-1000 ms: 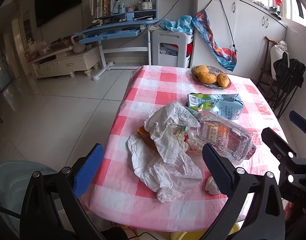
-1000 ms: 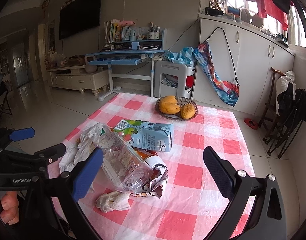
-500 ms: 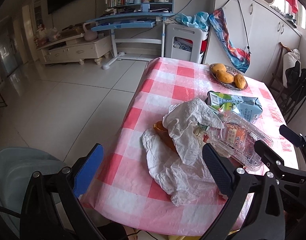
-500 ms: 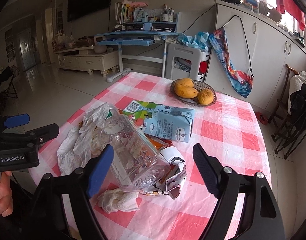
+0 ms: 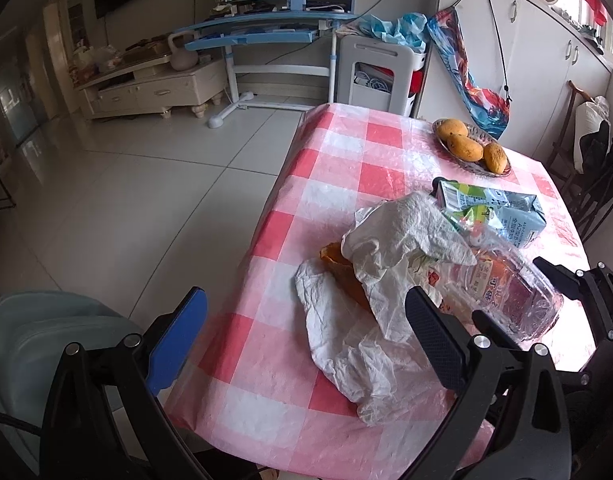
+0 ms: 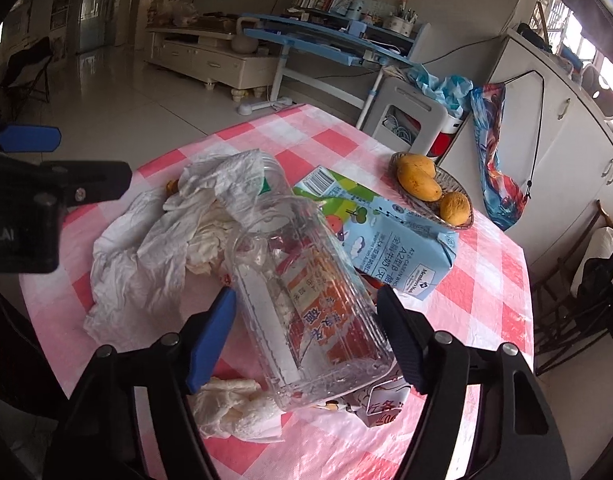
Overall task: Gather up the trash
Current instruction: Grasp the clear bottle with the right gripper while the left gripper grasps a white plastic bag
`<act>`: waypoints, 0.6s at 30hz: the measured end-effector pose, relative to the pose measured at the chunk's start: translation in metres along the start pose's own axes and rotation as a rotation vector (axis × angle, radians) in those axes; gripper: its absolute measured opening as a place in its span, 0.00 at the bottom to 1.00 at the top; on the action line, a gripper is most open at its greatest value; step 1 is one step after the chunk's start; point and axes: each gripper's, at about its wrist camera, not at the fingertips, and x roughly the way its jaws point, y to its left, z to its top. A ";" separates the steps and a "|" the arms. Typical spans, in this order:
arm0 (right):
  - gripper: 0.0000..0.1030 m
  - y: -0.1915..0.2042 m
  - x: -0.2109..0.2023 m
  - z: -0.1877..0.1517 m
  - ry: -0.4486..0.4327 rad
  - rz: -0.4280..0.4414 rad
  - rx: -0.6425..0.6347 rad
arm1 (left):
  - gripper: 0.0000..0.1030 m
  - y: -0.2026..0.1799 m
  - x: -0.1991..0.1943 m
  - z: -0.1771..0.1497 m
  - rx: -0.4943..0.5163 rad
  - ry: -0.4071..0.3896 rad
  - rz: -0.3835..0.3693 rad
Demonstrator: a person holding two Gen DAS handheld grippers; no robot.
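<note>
A clear plastic bottle (image 6: pixel 306 292) lies on its side on the pink checked table (image 6: pixel 486 320). My right gripper (image 6: pixel 306 320) straddles the bottle's base. Its jaws are closing, with the pads close beside the bottle's walls. Crumpled white paper (image 5: pixel 386 248) covers the bottle's neck and an orange peel (image 5: pixel 338 264). A blue and green milk carton (image 6: pixel 390 248) lies behind the bottle. A tissue wad (image 6: pixel 230 400) and a red and white wrapper (image 6: pixel 382 404) lie by its base. My left gripper (image 5: pixel 302 300) hangs open over the near left table edge with nothing in it.
A basket of mangoes (image 5: pixel 466 148) stands at the far end of the table. A pale blue-grey tub or seat (image 5: pixel 26 340) sits on the floor at lower left. Dark folding chairs (image 5: pixel 598 168) crowd the table's right side. Tiled floor (image 5: pixel 146 200) stretches to the left.
My right gripper came down and forward over the bottle, rolled, and its jaws narrowed around it. My left gripper sank and drifted towards the table's left edge, still open.
</note>
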 end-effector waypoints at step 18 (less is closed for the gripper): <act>0.53 -0.074 -0.014 -0.024 0.045 0.369 0.533 | 0.93 -0.040 0.037 -0.023 0.103 0.114 -0.061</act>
